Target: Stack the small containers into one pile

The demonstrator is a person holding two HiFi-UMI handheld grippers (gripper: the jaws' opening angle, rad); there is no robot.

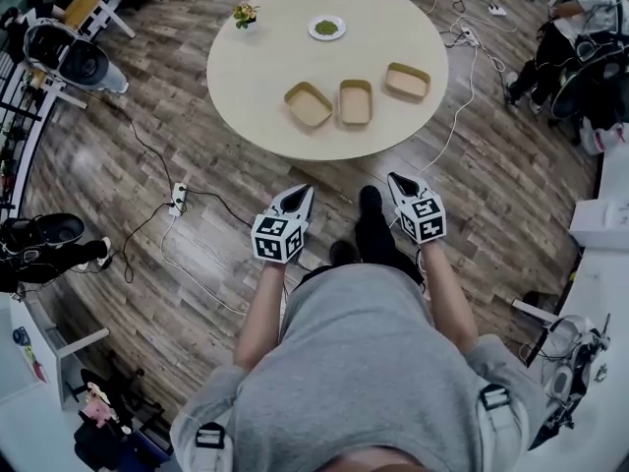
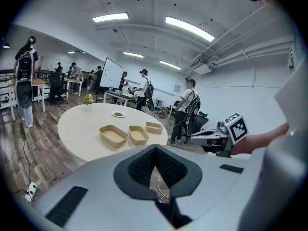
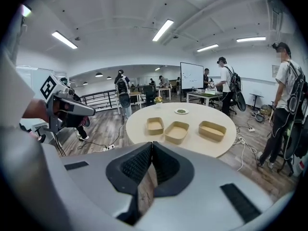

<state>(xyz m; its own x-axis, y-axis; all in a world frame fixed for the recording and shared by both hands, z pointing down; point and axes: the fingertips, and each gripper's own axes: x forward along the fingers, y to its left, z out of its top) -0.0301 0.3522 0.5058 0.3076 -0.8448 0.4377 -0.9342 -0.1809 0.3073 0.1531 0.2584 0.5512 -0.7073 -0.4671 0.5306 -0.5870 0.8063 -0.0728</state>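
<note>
Tools: the left gripper (image 1: 301,194) and the right gripper (image 1: 397,181) are held low in front of the person, side by side and well apart, both aimed toward the table.
Left grip: the jaws are closed tip to tip, and nothing is held between them.
Right grip: the same is seen here, with the jaws pressed together at the tips and nothing gripped.
Containers: three shallow tan trays are laid in a row on the near half of the table, open side up and apparently empty. The left container (image 1: 308,104), the middle container (image 1: 355,101) and the right container (image 1: 407,81) are each set apart from the next; the right one lies a little further off.
Done: nothing is stacked yet, and no container is touched by either tool.
Left: the whole task is judged to remain. The table must be reached, the jaws opened, and two containers nested into the third.
Table: a round, pale table (image 1: 236,87) is seen, with a small plate (image 1: 326,28) of something green and a little flower pot (image 1: 245,14) toward its far side.
Floor: wood planks are crossed by cables, with a power strip (image 1: 178,196) lying near the table.
Room: an open office is shown, lit by ceiling strips, with a whiteboard, desks and several other people standing about.
</note>
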